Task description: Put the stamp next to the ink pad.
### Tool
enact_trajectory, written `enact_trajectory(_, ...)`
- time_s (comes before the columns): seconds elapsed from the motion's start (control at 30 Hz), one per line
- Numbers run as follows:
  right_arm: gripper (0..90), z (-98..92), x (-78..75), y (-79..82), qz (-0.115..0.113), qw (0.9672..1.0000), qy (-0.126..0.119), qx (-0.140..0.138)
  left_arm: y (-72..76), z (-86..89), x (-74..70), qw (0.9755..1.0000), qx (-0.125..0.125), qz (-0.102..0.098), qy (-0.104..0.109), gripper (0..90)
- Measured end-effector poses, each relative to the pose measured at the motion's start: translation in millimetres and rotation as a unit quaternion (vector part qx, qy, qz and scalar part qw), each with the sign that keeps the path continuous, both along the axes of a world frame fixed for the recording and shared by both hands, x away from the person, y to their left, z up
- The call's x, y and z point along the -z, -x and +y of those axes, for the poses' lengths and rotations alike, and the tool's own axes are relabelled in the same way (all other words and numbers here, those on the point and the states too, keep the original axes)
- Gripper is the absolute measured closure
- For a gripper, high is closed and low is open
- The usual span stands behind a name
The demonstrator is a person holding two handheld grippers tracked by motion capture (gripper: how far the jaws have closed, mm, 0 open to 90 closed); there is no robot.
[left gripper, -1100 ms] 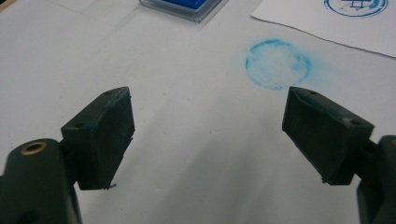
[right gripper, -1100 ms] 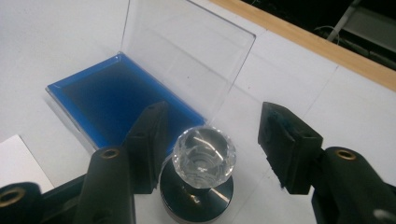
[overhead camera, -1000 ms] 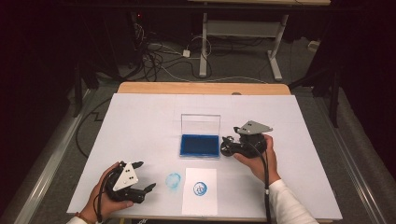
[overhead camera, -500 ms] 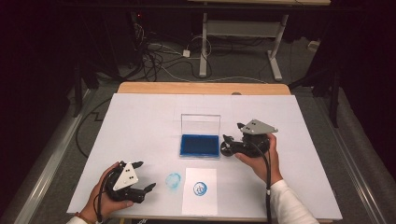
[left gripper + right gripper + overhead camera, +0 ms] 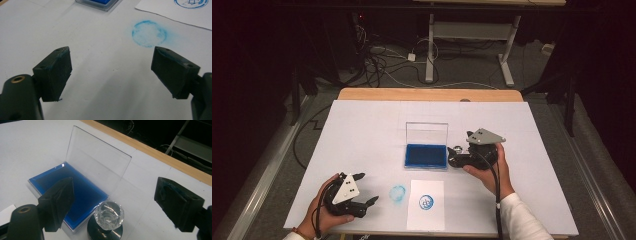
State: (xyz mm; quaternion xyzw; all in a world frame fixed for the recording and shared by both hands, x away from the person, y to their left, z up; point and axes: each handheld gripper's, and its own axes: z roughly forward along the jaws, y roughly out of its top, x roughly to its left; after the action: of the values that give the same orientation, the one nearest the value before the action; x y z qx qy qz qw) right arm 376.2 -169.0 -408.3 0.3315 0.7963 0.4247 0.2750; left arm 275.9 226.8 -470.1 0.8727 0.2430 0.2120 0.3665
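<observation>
my right tongs (image 5: pixel 110 202) have just been opening, released around the crystal-knobbed stamp (image 5: pixel 108 218) standing beside the blue ink pad (image 5: pixel 75 187) on the tabletop (image 5: pixel 362 130); my left tongs (image 5: pixel 111 72) hang released, empty.

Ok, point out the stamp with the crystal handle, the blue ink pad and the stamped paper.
stamp (image 5: pixel 109 213): right gripper view, on its faceted crystal knob.
ink pad (image 5: pixel 425 155): high view, on the blue inked surface.
stamped paper (image 5: pixel 426 217): high view, on bare white below the blue mark.

High view overhead facing forward, gripper views close, low, sharing ink pad (image 5: pixel 425 155)
</observation>
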Motion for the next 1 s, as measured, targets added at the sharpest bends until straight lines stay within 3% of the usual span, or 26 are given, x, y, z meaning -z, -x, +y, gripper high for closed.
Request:
enact_trajectory(0.57,17.9,0.6,-15.4,23.3,-0.032,0.9991,0.000,-0.027,0.3,-0.1,-0.6,1.0000,0.000,-0.001,-0.002,16.5)
enact_trajectory(1.0,18.0,-1.8,-23.6,39.9,-0.044,0.9981,0.000,-0.043,0.3,0.9,-1.3,1.0000,-0.002,-0.002,0.001,16.5)
